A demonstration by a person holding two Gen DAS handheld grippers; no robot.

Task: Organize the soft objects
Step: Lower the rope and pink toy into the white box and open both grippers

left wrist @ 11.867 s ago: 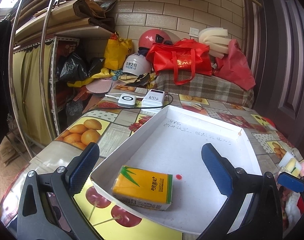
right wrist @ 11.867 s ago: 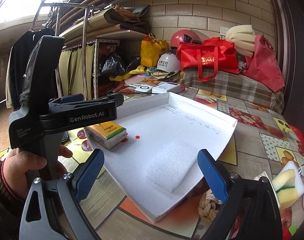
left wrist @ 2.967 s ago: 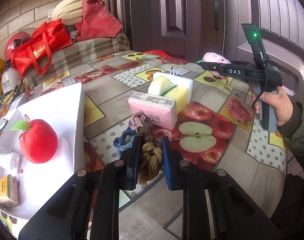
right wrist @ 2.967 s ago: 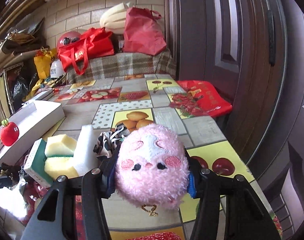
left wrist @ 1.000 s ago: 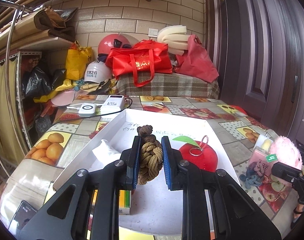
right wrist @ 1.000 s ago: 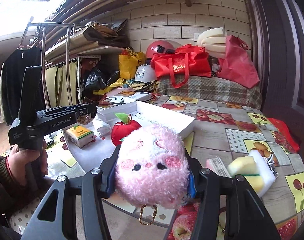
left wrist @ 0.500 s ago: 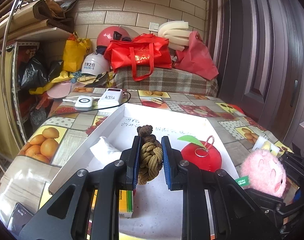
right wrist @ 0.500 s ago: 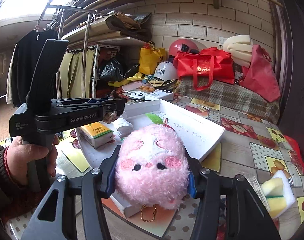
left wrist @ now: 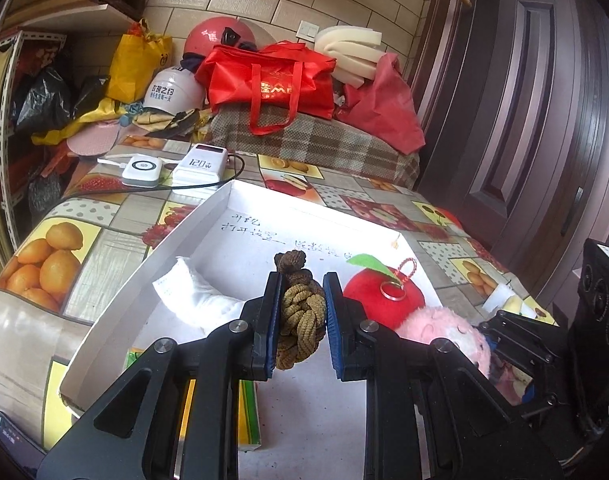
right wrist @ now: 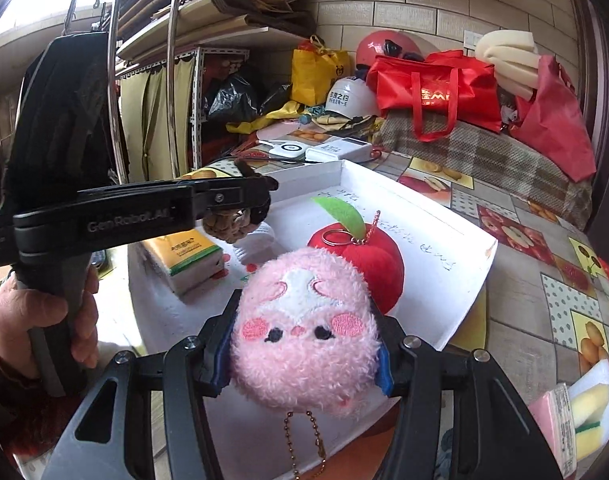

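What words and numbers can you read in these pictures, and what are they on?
"GenRobot.AI": side of the left hand-held gripper.
"120W": white power bank.
White helmet: Chinese characters, too small to read.
Red bag: gold logo, blurred.
White tray: handwriting, not legible.
Yellow tissue pack: print too small.

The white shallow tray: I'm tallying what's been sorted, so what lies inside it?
Inside the white shallow tray: a red plush apple, a yellow tissue pack and a crumpled white cloth. The grippers and their loads hide part of the floor.
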